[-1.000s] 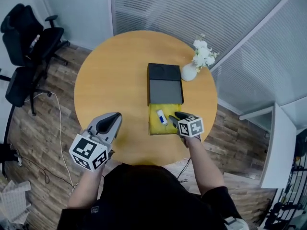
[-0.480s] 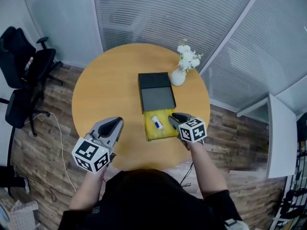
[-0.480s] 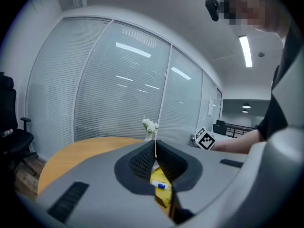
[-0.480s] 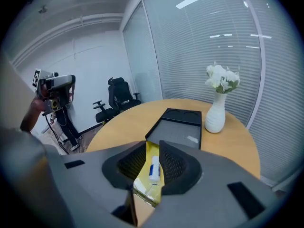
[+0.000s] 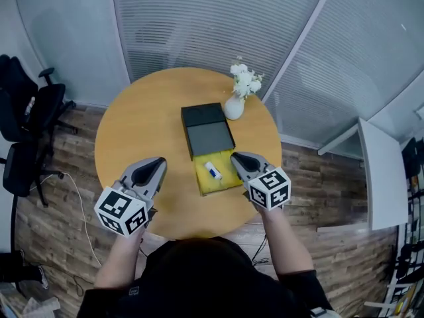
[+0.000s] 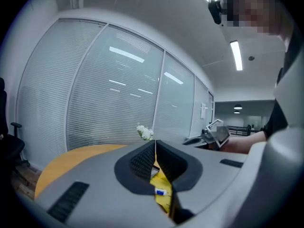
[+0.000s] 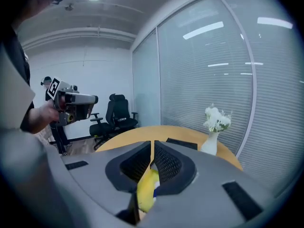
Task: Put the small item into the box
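On the round wooden desk (image 5: 132, 131) a black box (image 5: 207, 134) lies near the middle, and a yellow tray (image 5: 209, 185) sticks out of its six o'clock end, the end toward the person. The small item (image 5: 212, 171), white with a blue end, lies inside that tray, near its twelve o'clock edge and close to the black part. A white vase (image 5: 233, 107) of white flowers (image 5: 244, 79) stands just beside the box at its one o'clock corner. The right gripper (image 5: 236, 158) hangs above the desk with its tip over the tray's two o'clock corner in the head view. Its jaws have just been closing and now meet at the tips with nothing between them. In the right gripper view the yellow of the tray shows only through the gap beneath them. The left gripper (image 5: 158, 162) is held off the desk at about eight o'clock from the tray, well apart from it. Its jaws are together and empty, and in the left gripper view the tray and the item show below them, through the opening. Black office chairs (image 5: 30, 131) stand on the wood floor (image 5: 73, 177) at nine o'clock from the desk.
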`<state>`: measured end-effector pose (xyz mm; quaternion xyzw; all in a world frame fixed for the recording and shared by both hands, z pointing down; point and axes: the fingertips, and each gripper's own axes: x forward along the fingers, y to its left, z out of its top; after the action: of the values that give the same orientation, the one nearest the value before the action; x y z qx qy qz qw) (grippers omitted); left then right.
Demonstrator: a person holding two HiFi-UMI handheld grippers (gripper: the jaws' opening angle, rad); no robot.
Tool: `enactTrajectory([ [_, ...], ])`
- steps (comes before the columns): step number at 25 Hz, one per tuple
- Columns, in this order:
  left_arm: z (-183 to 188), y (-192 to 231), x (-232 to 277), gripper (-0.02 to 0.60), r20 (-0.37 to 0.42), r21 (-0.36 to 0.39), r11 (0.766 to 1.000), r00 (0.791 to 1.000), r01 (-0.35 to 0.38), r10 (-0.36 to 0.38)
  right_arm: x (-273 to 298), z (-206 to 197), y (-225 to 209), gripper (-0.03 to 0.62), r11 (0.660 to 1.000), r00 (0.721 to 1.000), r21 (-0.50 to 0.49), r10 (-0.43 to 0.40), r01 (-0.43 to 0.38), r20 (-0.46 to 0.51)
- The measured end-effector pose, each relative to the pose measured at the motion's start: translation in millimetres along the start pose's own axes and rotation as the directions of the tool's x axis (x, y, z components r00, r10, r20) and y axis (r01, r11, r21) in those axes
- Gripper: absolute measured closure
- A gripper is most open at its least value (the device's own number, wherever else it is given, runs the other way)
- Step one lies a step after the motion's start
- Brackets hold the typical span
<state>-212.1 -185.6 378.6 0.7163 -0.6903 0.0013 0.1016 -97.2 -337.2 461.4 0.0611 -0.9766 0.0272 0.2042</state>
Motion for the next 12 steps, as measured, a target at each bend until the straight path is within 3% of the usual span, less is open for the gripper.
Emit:
enactTrajectory([
  [5, 6.6, -3.6, 2.0, 0.563, 0.003, 0.029, 1.0, 1.0, 0.009, -0.009, -28.9, 44.4, 12.7, 0.551, 0.999, 0.983, -0.026, -0.038, 0.044, 0.18],
  [12, 18.6, -8.3, 15.4, 0.563, 0.023, 0.045, 0.998, 0.999, -0.033, 0.032, -75.4, 92.8, 8.3, 0.556, 0.999, 0.913, -0.017, -0.039, 0.051, 0.407],
])
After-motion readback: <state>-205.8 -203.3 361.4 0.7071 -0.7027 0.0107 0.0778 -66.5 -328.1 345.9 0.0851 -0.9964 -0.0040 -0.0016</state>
